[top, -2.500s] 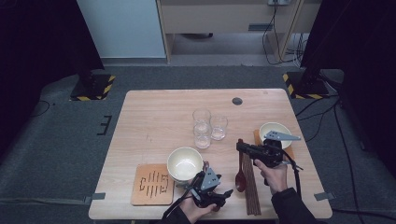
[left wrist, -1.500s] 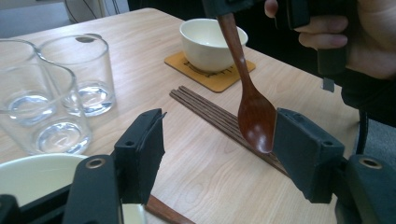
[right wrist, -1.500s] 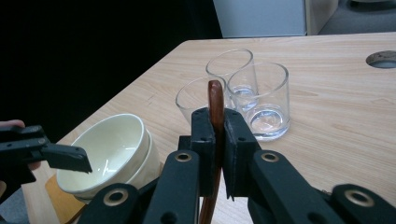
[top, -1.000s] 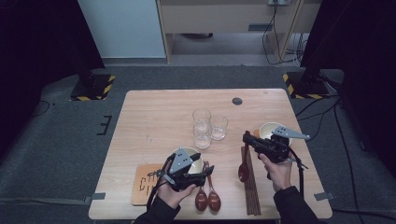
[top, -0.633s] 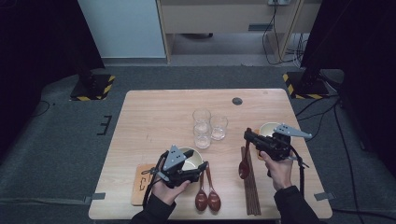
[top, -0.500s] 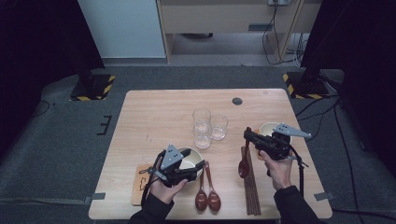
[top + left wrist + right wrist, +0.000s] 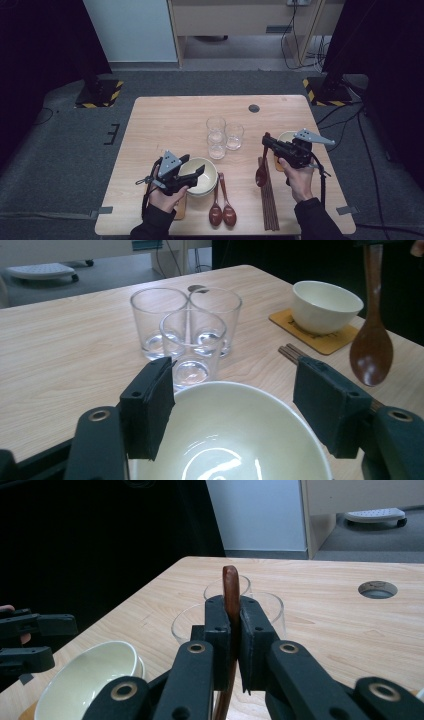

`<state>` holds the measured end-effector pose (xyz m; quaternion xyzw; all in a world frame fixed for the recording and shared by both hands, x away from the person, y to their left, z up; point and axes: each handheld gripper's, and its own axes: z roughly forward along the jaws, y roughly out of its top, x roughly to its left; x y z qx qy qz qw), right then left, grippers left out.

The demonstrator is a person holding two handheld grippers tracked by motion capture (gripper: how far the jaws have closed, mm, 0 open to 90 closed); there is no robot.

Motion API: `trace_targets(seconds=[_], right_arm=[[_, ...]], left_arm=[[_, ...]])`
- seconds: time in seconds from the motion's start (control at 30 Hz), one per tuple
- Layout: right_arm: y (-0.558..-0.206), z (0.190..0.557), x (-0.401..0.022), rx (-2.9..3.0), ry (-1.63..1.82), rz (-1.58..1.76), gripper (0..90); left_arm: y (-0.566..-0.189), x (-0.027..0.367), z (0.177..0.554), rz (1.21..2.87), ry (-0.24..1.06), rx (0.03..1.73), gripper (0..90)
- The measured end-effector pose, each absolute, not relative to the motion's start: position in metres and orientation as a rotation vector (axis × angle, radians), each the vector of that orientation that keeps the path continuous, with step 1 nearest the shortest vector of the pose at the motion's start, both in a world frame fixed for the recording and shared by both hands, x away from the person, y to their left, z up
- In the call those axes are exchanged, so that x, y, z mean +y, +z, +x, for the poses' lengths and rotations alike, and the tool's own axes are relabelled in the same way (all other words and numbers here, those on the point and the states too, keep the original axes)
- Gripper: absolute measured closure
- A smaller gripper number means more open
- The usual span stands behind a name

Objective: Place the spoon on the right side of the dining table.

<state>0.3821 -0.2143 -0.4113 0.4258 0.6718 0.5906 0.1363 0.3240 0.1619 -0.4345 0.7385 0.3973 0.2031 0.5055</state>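
Wooden table (image 7: 165, 120): left claw (image 7: 240, 410) apart over bowl (image 7: 235, 440); right claw (image 7: 233, 630) clamped on spoon (image 7: 231, 592).

High view looks down; both tongs views, close and low, share the glasses (image 7: 192, 335).

We see a table (image 7: 170, 120) of pale wood, matt, with a fine even grain. The bowl (image 7: 240, 435) looks like glazed ceramic, cream and glossy, with light glinting inside it. The glasses (image 7: 192, 340) are clear and smooth. The spoon (image 7: 372, 347) is reddish-brown with a lacquered shine, as are the two spoons (image 7: 222, 210) lying flat. The chopsticks (image 7: 268, 205) are dark wood. The coaster (image 7: 320, 337) appears to be light wood, matt. Both grippers, left (image 7: 240, 407) and right (image 7: 231, 630), are matt black plastic with brass-coloured rivets. The floor (image 7: 65, 150) is grey, rough carpet.
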Motion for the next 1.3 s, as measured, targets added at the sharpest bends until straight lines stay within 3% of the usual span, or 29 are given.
trace_targets(seconds=[1.3], right_arm=[[-0.398, 0.392, -0.214, 1.861, 1.708, 1.216, 84.7]], left_arm=[[-0.467, 0.230, 0.351, 1.745, 0.580, 1.233, 28.3]])
